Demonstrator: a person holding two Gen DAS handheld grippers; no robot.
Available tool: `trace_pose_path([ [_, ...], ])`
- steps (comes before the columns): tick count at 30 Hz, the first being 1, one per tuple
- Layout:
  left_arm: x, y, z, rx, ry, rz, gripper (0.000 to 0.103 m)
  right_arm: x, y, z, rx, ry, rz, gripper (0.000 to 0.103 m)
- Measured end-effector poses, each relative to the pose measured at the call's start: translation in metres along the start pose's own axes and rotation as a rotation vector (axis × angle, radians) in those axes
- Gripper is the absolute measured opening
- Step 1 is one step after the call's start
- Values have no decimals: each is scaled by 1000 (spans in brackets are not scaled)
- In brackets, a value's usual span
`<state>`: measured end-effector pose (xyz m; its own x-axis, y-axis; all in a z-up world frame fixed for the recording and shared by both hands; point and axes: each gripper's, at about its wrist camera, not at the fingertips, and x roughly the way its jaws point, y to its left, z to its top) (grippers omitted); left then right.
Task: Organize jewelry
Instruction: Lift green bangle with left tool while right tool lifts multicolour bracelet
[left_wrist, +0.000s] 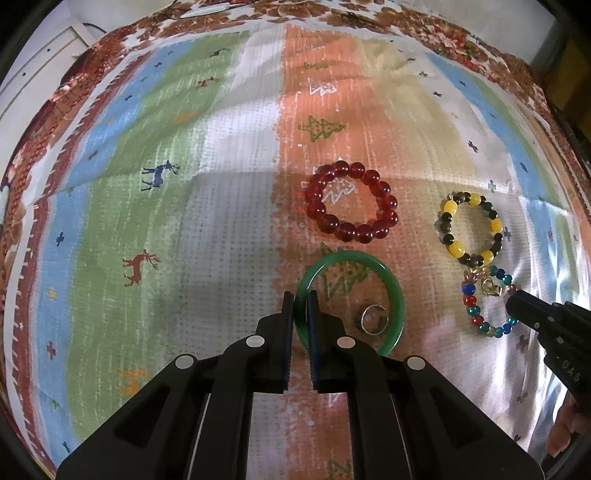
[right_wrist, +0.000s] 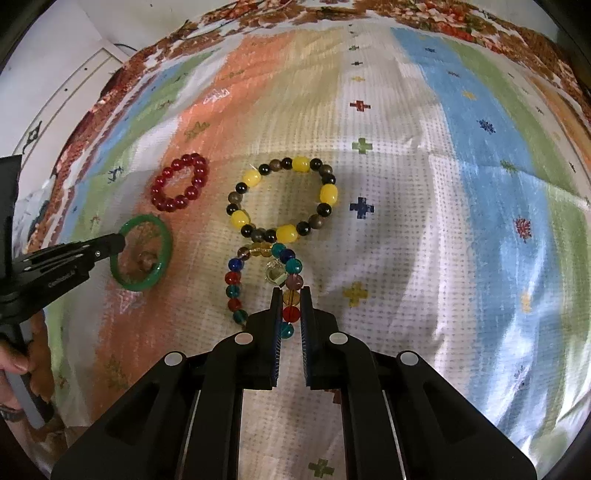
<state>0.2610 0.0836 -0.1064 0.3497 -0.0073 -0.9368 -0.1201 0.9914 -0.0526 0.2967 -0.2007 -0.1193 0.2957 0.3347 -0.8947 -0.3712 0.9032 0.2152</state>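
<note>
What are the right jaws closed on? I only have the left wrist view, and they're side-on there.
Observer: The right gripper is shut on the multicoloured glass-bead bracelet, pinching an amber bead and a red bead.
Operator: Is the gold charm caught too?
Observer: No, the small gold charm lies just ahead of the jaw tips, free.
Operator: Anything beyond the bracelet's right side?
Observer: Bare patterned cloth, with a printed yellow cross.

At lower centre the left gripper (left_wrist: 300, 306) pinches the near-left rim of the green bangle (left_wrist: 391, 291), a silver ring (left_wrist: 373, 319) lying inside it. Above sits the red bead bracelet (left_wrist: 321, 212); right, the yellow-and-dark bracelet (left_wrist: 450, 208) and multicoloured bracelet (left_wrist: 471, 301), gripped by the right gripper (left_wrist: 515, 297) on a striped cloth (left_wrist: 147, 221)
</note>
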Motion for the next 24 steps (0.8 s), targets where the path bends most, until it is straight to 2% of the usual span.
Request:
trace_pose_path([
  [8, -22, -5, 1, -1, -52, -45, 8, -14, 11, 1, -67, -59, -26, 10],
  [10, -24, -6, 0, 2, -57, -48, 8, -14, 14, 0, -79, -61, -52, 10],
  [14, -27, -8, -2, 10, -54, -58, 8, -16, 14, -1, -76, -61, -46, 10],
  [24, -46, -15, -8, 17, -93, -82, 9, -34, 24, -6, -129, -133, -73, 10],
])
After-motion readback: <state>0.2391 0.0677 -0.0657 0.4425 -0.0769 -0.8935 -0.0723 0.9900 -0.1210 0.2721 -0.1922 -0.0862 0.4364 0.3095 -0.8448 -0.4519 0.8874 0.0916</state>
